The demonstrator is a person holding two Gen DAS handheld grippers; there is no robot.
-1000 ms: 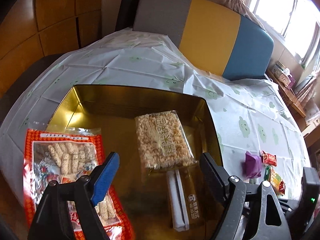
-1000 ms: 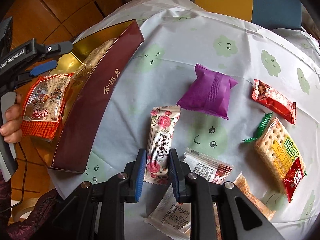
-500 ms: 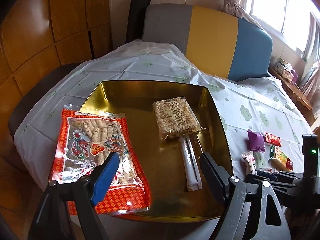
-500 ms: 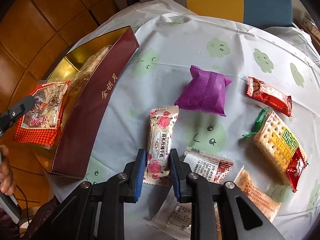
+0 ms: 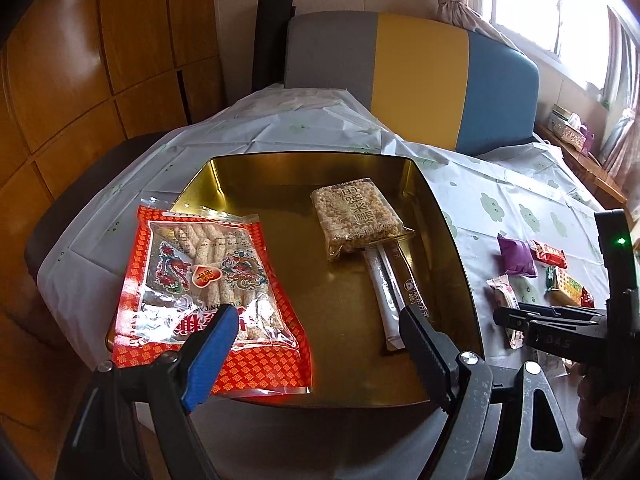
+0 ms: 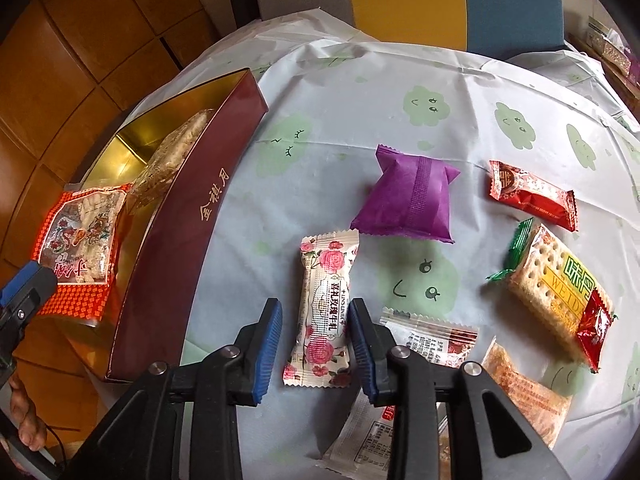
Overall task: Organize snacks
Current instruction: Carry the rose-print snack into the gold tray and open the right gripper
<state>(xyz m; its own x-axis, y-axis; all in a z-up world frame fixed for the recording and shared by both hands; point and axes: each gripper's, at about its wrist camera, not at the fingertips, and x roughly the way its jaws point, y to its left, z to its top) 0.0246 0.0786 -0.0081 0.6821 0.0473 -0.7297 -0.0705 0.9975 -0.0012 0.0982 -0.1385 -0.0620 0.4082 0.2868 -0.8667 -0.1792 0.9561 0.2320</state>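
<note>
1. Here, in the right wrist view, the right gripper [image 6: 315,346] is seen at the lower centre of the frame; its jaws are opening, and the rose-printed snack [image 6: 326,312] lies between them on the tablecloth [image 6: 328,92], with a gap visible on each side, so it is not pressed.
2. Just to the right of this snack, a white packet with small print [image 6: 430,338] is seen, partly hidden behind the right finger.
3. In the centre of the frame a purple pouch [image 6: 408,200] is placed; further right, a red wrapped sweet [image 6: 532,196] and a cracker pack [image 6: 556,292] are found.
4. At the left of the frame the gold tin [image 6: 192,216] is seen with its dark red wall turned toward the camera.
5. In the left wrist view, the left gripper [image 5: 316,344] is held wide apart at the bottom of the frame, and nothing is grasped.
6. Inside the tin, a red bag of stick biscuits [image 5: 208,292] is laid over the left rim, a puffed rice bar [image 5: 356,212] lies in the middle, and a thin white stick pack [image 5: 386,300] is placed below it.
</note>
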